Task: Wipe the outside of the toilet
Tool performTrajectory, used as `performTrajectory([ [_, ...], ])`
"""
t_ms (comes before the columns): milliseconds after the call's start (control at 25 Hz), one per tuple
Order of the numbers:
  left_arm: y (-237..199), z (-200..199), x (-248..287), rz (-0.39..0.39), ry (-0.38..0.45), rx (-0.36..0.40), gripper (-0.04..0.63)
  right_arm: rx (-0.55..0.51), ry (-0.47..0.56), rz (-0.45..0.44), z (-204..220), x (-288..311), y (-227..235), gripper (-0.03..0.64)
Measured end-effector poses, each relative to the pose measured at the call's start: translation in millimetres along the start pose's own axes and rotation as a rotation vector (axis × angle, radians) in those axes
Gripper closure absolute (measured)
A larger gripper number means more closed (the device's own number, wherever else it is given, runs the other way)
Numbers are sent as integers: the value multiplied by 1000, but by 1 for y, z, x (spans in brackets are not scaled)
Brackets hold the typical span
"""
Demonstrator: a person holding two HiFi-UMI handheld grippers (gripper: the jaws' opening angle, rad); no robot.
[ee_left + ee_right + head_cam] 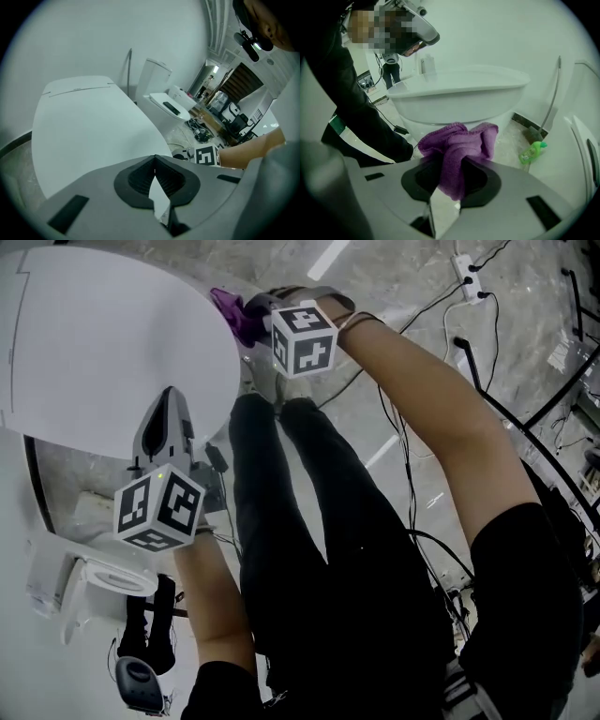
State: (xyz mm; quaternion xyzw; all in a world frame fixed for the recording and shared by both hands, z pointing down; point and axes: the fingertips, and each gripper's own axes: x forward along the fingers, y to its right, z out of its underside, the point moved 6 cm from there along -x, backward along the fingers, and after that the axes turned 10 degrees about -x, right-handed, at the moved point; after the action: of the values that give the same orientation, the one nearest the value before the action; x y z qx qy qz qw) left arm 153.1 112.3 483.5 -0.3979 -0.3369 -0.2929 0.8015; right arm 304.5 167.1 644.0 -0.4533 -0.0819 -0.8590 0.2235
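The white toilet (103,343) fills the upper left of the head view, its lid down. In the right gripper view its bowl (454,101) stands just ahead. My right gripper (452,161) is shut on a purple cloth (459,143), which bunches out past the jaws close to the bowl's front. The head view shows that cloth (231,313) at the lid's right edge, ahead of my right gripper (258,315). My left gripper (169,404) hovers by the lid's near edge, shut, nothing between its jaws. The lid (89,126) lies beyond my left gripper (154,164).
A green bottle (532,152) and a toilet brush (534,133) stand on the floor right of the bowl. A second toilet (159,93) stands behind against the wall. The person's black-trousered legs (309,521) stand beside the toilet; cables (441,306) and a power strip (466,268) lie on the floor.
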Motion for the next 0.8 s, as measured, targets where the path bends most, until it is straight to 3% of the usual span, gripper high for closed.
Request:
performTrajectory([
  [440,5,82,-52,-20,20,-52,586,-22,11,5,-23,0,-94,512],
  [800,-28,133,-106,-4,53,-57,587,-21,-38,45,-64,25,-145,512],
])
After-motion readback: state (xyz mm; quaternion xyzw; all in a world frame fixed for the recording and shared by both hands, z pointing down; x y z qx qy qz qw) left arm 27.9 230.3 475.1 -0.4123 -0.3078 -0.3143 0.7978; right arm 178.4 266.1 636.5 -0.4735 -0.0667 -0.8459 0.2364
